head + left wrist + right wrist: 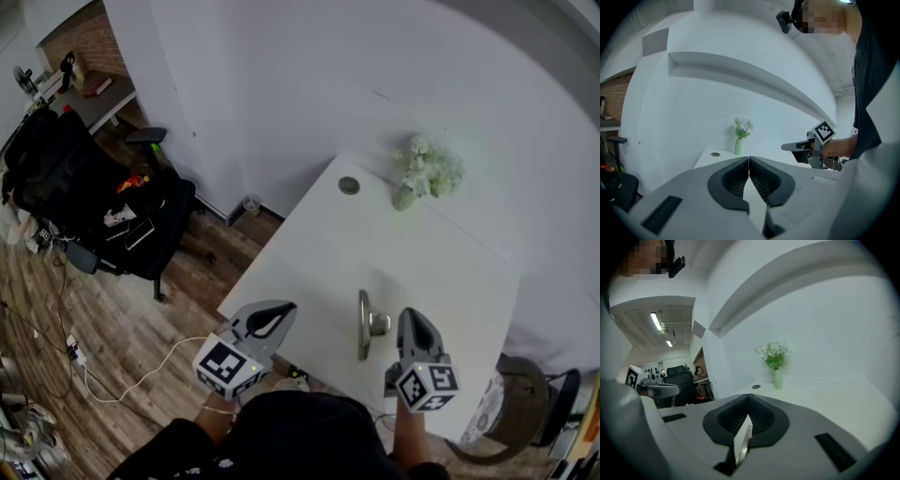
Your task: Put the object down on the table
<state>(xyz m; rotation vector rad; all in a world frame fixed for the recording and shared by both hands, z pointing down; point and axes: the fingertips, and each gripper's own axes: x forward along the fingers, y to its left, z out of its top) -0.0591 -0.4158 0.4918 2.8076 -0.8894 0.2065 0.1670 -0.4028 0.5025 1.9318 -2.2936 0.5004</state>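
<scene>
A silvery metal handle piece [363, 323], a long bar with a short stub, sits over the white table [422, 253] near its front edge. My right gripper [410, 319] is shut on it. In the right gripper view a thin metal edge [743, 442] shows pinched between the dark pads. Whether the piece touches the tabletop cannot be told. My left gripper [284, 309] hangs at the table's front left corner, shut, its pads [740, 178] meeting with nothing between them. From the left gripper view the right gripper [799, 146] shows off to the right.
A small vase of white flowers [427, 171] stands at the table's far side by the wall, with a round grommet [349, 186] to its left. A black office chair [103, 202] stands on the wood floor at left; a round stool [516, 403] is at right.
</scene>
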